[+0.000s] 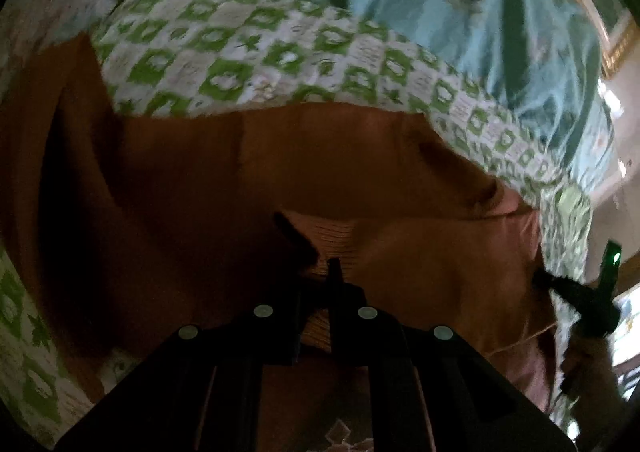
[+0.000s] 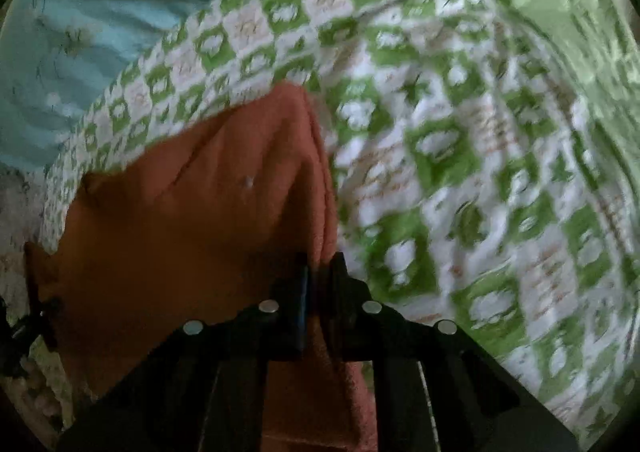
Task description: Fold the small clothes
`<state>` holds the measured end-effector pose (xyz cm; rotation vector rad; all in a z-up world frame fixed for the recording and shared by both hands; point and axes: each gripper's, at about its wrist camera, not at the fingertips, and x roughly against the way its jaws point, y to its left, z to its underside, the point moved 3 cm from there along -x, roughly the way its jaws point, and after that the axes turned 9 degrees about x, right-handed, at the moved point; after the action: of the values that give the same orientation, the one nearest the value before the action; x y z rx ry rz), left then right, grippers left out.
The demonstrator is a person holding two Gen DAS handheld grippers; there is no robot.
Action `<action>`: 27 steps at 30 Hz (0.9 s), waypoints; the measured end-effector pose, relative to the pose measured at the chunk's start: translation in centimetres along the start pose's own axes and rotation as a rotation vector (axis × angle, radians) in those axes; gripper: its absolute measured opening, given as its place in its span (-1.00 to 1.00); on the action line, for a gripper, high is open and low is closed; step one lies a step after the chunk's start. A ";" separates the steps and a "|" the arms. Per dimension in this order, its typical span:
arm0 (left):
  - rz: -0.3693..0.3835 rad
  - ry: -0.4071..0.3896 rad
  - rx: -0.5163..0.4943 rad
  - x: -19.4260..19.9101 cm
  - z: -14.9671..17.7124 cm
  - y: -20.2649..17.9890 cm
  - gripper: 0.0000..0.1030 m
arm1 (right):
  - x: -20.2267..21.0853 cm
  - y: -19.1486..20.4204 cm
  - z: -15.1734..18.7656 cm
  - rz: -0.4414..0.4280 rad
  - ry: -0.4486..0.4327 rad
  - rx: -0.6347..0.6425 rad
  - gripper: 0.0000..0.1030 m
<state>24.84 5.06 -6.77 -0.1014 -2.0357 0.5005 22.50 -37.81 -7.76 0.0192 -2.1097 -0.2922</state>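
Green-and-white checked bedspread [image 2: 460,156] across bed, teal floral sheet [image 1: 460,12] behind it. Orange-brown knit garment [image 1: 280,172] spread on bedspread, lifted at near edge, blurred. Left gripper [image 1: 320,276] pinched tight on ribbed hem of garment. Right gripper [image 2: 320,272] clamped on garment's side fold, cloth running between fingers. Right gripper also visible at far right of left view, green light on.
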 end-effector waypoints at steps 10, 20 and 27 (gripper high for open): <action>-0.012 0.021 0.115 3.2 1.7 4.5 -0.07 | 3.8 1.2 1.1 -0.059 -0.077 -0.069 -0.16; -0.150 -0.138 0.300 10.4 1.2 11.4 0.62 | 5.7 9.0 5.6 -0.236 -0.016 0.030 -0.10; -0.264 -0.054 0.242 5.7 0.1 11.6 0.39 | 5.3 12.2 6.8 -0.291 0.021 0.066 -0.10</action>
<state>20.31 17.20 -6.67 0.3256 -1.9869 0.5816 15.25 -25.30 -4.14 0.3690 -2.0934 -0.3926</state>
